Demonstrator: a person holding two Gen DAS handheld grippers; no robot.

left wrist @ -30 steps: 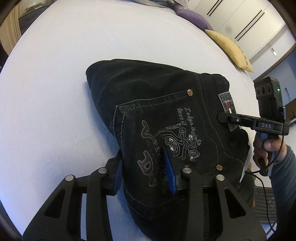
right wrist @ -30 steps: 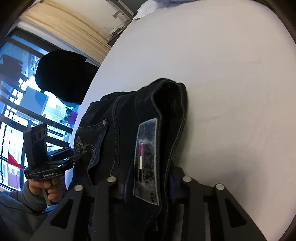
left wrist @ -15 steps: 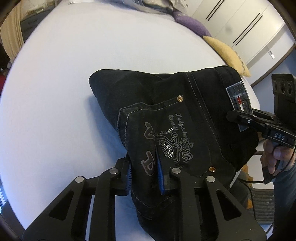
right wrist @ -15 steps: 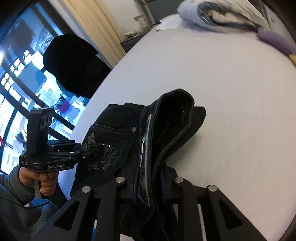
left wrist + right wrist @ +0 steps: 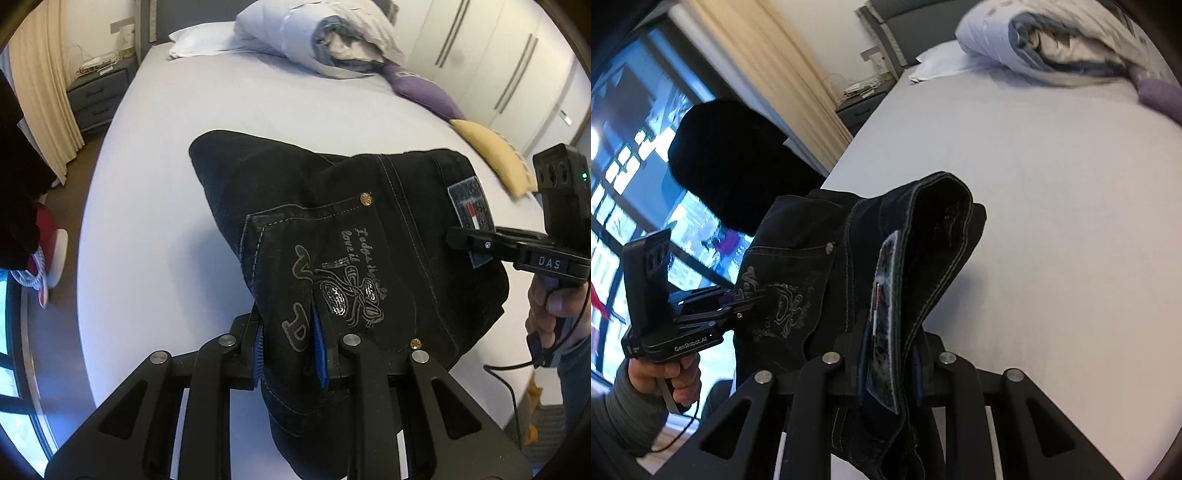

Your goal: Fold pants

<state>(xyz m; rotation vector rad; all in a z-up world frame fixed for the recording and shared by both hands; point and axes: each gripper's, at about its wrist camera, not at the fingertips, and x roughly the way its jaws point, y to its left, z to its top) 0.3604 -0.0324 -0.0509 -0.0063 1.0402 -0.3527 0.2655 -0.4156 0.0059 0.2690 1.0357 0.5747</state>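
Folded black jeans (image 5: 332, 206) with an embroidered back pocket hang lifted over a white bed (image 5: 166, 155). My left gripper (image 5: 290, 343) is shut on the pocket edge of the jeans, blue pads pressing the denim. My right gripper (image 5: 890, 354) is shut on the waistband by the grey label (image 5: 882, 295). In the left wrist view the right gripper (image 5: 476, 243) clamps the label corner at the right. The left gripper (image 5: 738, 299) shows at the left of the right wrist view, holding the jeans (image 5: 812, 258). The far folded end droops toward the sheet.
A rolled duvet (image 5: 317, 40), a purple pillow (image 5: 424, 92) and a yellow cushion (image 5: 491, 155) lie at the bed's far end. A grey nightstand (image 5: 96, 96) and beige curtain (image 5: 40, 92) stand left. A dark garment (image 5: 727, 158) hangs by the window.
Both grippers have closed tighter on the jeans and lifted them off the sheet, carrying them along the bed. The far end of the bed has come into view.
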